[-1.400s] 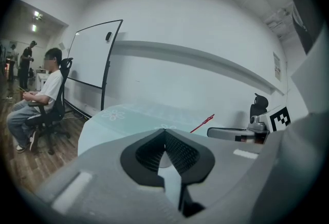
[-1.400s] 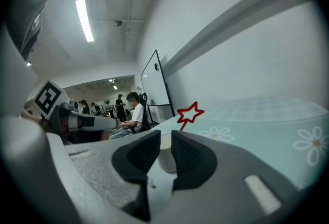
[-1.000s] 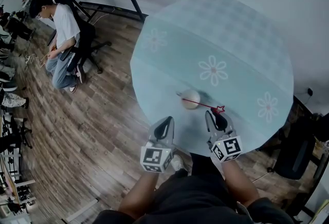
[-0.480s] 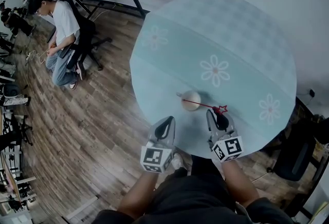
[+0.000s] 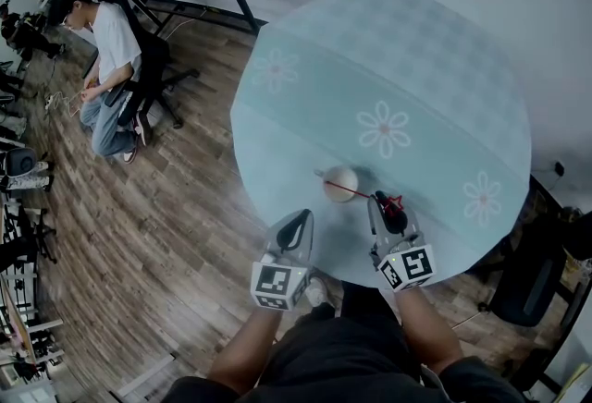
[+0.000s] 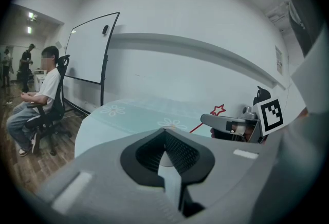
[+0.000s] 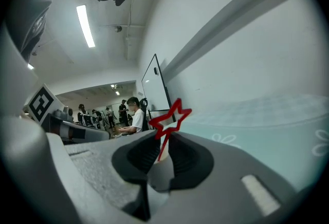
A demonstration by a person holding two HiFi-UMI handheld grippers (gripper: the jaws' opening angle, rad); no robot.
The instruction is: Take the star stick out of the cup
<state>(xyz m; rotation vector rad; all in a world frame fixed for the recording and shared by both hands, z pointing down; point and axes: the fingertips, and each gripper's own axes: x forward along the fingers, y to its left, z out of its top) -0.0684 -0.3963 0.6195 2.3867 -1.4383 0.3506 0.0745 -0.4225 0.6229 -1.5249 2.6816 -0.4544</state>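
Observation:
A small pale cup (image 5: pixel 340 179) stands on the round teal flowered table (image 5: pixel 435 68), near its front edge. The red star stick (image 5: pixel 394 202) leans out of the cup to the right, its lower end still inside. My right gripper (image 5: pixel 387 207) is at the star end. In the right gripper view the thin stick (image 7: pixel 162 148) runs down between the two dark pads, with the star (image 7: pixel 170 116) just above them. A narrow gap shows on either side, so the right gripper (image 7: pixel 162 146) is open. My left gripper (image 5: pixel 296 224) hangs shut off the table's front left, holding nothing.
A person (image 5: pixel 106 68) sits on an office chair on the wooden floor to the far left. A whiteboard on a black stand (image 6: pixel 90 48) stands behind the table by the wall. The table's near edge (image 5: pixel 305 235) lies just under both grippers.
My right gripper has edged forward, so the star now sits between its jaws instead of at their tips. Cup and left gripper are as before.

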